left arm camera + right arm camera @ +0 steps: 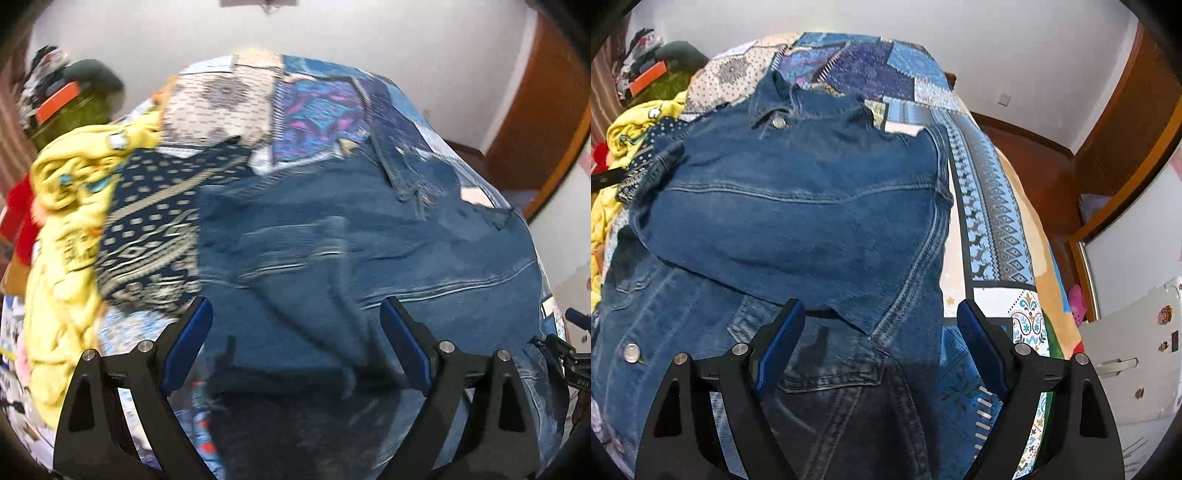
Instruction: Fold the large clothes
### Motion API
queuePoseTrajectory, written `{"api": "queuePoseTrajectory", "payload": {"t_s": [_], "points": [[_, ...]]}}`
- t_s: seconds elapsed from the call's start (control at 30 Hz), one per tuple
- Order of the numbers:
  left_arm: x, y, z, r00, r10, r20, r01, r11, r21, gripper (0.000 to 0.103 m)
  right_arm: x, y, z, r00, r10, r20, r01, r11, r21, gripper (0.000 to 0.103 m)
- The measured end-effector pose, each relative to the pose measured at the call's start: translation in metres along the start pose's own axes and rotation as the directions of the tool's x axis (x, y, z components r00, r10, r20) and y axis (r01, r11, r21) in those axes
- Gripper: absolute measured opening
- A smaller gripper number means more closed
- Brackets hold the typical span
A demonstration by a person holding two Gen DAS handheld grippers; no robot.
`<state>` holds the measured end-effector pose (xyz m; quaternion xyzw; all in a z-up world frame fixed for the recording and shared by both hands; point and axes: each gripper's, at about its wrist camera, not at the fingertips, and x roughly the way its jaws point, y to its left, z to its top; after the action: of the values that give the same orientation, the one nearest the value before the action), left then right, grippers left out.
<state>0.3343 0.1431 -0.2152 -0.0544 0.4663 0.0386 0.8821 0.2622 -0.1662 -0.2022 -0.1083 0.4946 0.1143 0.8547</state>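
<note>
So the denim jacket (798, 206) is lying on the bed (993, 206), on that blue patchwork bedspread, filling most of the middle of both views. In the right wrist view the collar sits up at 12 o'clock, and one part is already flipped over the rest, so my guess is it's laid flat like that to get the fold lines straight.

Right claw (881, 345) is spread wide with nothing in it, hovering over the folded edge near a chest pocket. Left claw (295, 332) is also wide apart and empty, just above the denim; that view is pretty blurry.

Yellow garment (66, 221) is heaped at 9 o'clock, probably waiting its turn. It has dark print on it but I can't read it. No brand tags legible anywhere.
</note>
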Motion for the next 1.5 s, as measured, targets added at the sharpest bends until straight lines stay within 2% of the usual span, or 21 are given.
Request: {"api": "queuePoseTrajectory", "payload": {"t_s": [0.07, 0.2, 0.3, 0.4, 0.5, 0.6, 0.67, 0.73, 0.8, 0.9, 1.03, 1.23, 1.4, 1.5], "points": [[0.019, -0.015, 0.000, 0.999, 0.021, -0.035, -0.020, 0.999, 0.034, 0.092, -0.003, 0.000, 0.001, 1.000, 0.001, 0.015, -0.001, 1.000, -0.002, 0.082], [0.046, -0.018, -0.008, 0.986, 0.144, -0.081, -0.137, 0.987, 0.084, 0.093, -0.006, -0.002, 0.000, 1.000, 0.005, 0.025, -0.005, 1.000, -0.007, 0.082], [0.038, -0.001, -0.018, 0.992, 0.108, -0.058, -0.105, 0.993, 0.046, 0.093, -0.006, -0.004, -0.005, 1.000, -0.005, 0.022, 0.005, 1.000, -0.015, 0.082], [0.031, 0.016, -0.027, 0.988, 0.141, -0.064, -0.138, 0.989, 0.046, 0.098, -0.002, -0.007, -0.011, 1.000, -0.029, 0.008, 0.029, 0.999, -0.026, 0.082], [0.027, 0.032, -0.039, 0.984, 0.156, -0.081, -0.154, 0.988, 0.034, 0.099, 0.002, -0.011, -0.016, 0.999, -0.040, -0.009, 0.040, 0.999, -0.010, 0.082], [0.020, 0.047, -0.053, 0.974, 0.210, -0.090, -0.210, 0.978, 0.005, 0.099, 0.000, -0.013, -0.020, 1.000, -0.026, -0.007, 0.026, 0.999, 0.018, 0.082], [0.020, 0.059, -0.064, 0.972, 0.206, -0.111, -0.209, 0.978, -0.022, 0.099, -0.003, -0.014, -0.023, 1.000, -0.026, -0.003, 0.026, 0.999, 0.025, 0.082], [0.023, 0.067, -0.075, 0.957, 0.249, -0.151, -0.255, 0.967, -0.021, 0.099, -0.007, -0.013, -0.025, 1.000, -0.031, 0.003, 0.031, 0.999, 0.022, 0.082], [0.020, 0.070, -0.083, 0.946, 0.282, -0.158, -0.285, 0.958, 0.000, 0.099, -0.011, -0.011, -0.027, 0.999, -0.039, 0.010, 0.039, 0.999, 0.014, 0.082], [0.000, 0.074, -0.092, 0.957, 0.261, -0.124, -0.264, 0.964, -0.008, 0.099, -0.020, -0.010, -0.028, 0.998, -0.057, 0.036, 0.057, 0.998, 0.005, 0.082], [-0.042, 0.072, -0.091, 0.972, 0.233, -0.025, -0.233, 0.972, -0.021, 0.099, -0.040, -0.011, -0.028, 0.994, -0.063, 0.083, 0.063, 0.998, 0.010, 0.082], [-0.105, 0.068, -0.088, 0.986, 0.132, 0.100, -0.131, 0.991, -0.020, 0.099, -0.070, -0.018, -0.034, 0.991, -0.029, 0.133, 0.023, 0.999, 0.048, 0.082], [-0.128, 0.066, -0.109, 0.995, 0.032, 0.095, -0.030, 0.999, -0.025, 0.099, -0.079, -0.025, -0.052, 0.994, 0.045, 0.103, -0.053, 0.996, 0.076, 0.082], [-0.122, 0.065, -0.132, 0.999, -0.029, 0.027, 0.030, 0.998, -0.048, 0.099, -0.074, -0.028, -0.067, 0.996, 0.060, 0.060, -0.065, 0.993, 0.094, 0.082]]}}
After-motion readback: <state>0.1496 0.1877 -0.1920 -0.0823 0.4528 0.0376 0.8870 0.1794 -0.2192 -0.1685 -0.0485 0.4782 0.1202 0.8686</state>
